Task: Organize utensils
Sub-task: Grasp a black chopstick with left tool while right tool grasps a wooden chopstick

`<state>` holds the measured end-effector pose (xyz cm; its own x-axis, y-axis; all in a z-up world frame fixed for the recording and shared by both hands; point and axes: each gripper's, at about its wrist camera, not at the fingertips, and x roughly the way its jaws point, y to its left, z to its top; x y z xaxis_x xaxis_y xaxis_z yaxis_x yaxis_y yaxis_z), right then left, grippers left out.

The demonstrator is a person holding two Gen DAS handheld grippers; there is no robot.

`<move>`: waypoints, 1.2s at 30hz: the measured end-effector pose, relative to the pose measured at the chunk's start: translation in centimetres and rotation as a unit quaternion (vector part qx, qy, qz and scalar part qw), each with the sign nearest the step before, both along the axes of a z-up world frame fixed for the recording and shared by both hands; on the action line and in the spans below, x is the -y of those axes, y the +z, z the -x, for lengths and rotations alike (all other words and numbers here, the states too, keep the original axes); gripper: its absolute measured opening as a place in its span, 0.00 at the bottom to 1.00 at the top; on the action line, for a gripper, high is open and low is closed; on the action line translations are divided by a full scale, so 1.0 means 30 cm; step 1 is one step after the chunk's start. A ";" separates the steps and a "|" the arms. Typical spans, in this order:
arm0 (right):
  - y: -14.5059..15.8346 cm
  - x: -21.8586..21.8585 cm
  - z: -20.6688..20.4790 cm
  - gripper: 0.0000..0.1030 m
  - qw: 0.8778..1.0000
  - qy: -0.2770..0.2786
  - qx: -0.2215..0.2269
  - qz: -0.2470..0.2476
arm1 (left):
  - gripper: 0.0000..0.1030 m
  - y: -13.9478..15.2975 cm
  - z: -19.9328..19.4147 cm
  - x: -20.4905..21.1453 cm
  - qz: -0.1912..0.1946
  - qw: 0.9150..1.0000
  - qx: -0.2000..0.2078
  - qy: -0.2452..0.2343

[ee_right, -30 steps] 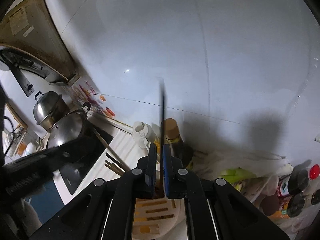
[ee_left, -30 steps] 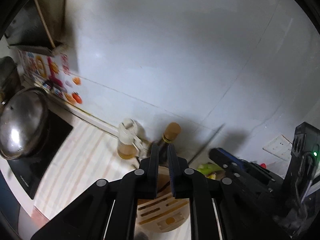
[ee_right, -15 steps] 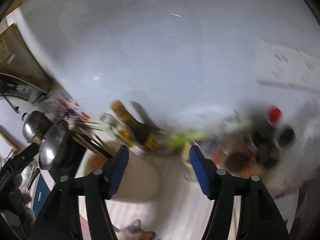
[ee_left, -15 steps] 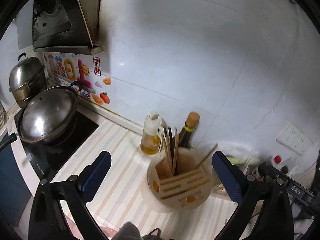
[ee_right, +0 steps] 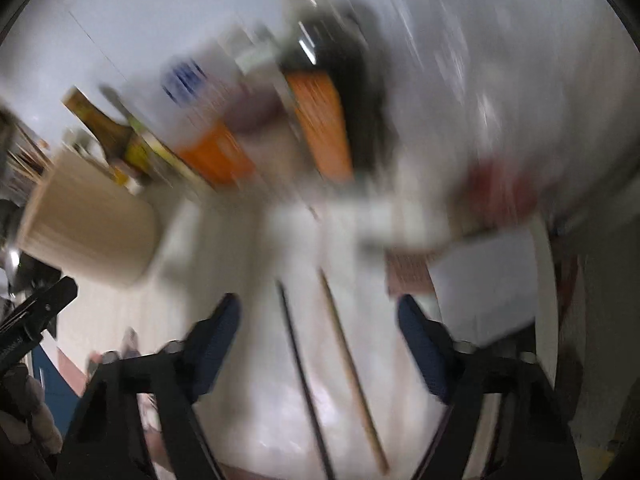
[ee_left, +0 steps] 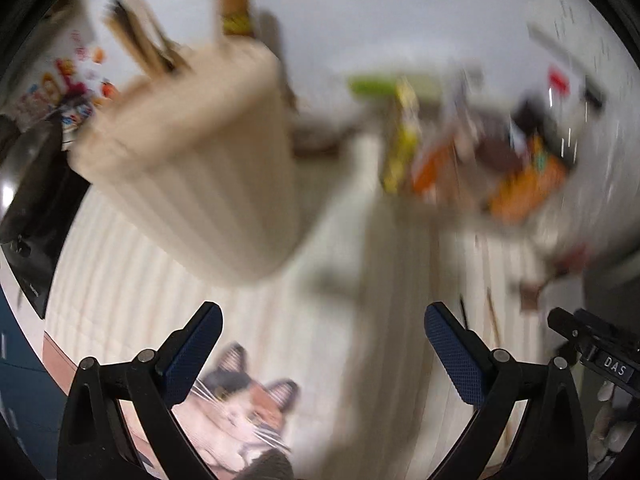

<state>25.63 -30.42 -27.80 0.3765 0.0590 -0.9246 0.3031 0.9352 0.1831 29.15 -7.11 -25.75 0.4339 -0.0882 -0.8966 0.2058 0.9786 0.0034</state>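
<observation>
Both views are motion-blurred. A cream ribbed utensil holder with wooden sticks poking out of its top stands on the striped counter; it also shows in the right wrist view at the left. My left gripper is open and empty, low in front of the holder. My right gripper is open and empty above two loose chopsticks, one dark and one wooden, lying on the counter between its fingers.
Blurred bottles and orange packets crowd the back of the counter by the white wall. A dark bottle stands behind the holder. A black cooktop lies at the left. A cat sits below the counter edge.
Both grippers went from shut to open and swung downward toward the counter. The dark chopstick held by the right gripper a second ago is no longer in it. The holder now looms closer.
</observation>
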 end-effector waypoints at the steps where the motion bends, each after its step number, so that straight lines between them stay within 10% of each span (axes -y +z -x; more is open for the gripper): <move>1: -0.038 0.010 0.012 0.62 1.000 0.006 -0.013 -0.004 | 1.00 -0.039 0.016 0.035 -0.009 1.000 -0.011 -0.009; 12: -0.322 -0.014 0.093 0.07 0.994 0.051 -0.092 0.010 | 0.98 -0.232 0.112 0.249 -0.047 0.996 -0.068 -0.045; 15: -0.321 0.027 0.130 0.07 0.995 0.019 -0.097 0.006 | 0.92 -0.260 0.132 0.314 -0.021 0.994 -0.094 -0.060; 20: -0.325 0.105 0.189 0.07 0.995 -0.026 -0.097 -0.018 | 0.54 -0.325 0.139 0.429 0.005 0.987 -0.137 -0.081; 29: -0.314 0.189 0.228 0.07 0.993 -0.056 -0.094 -0.040 | 0.06 -0.378 0.129 0.569 -0.043 0.986 -0.117 -0.109; 36: -0.337 0.163 0.271 0.07 0.992 -0.054 -0.100 -0.047 | 0.05 -0.379 0.128 0.440 -0.060 0.987 -0.112 -0.096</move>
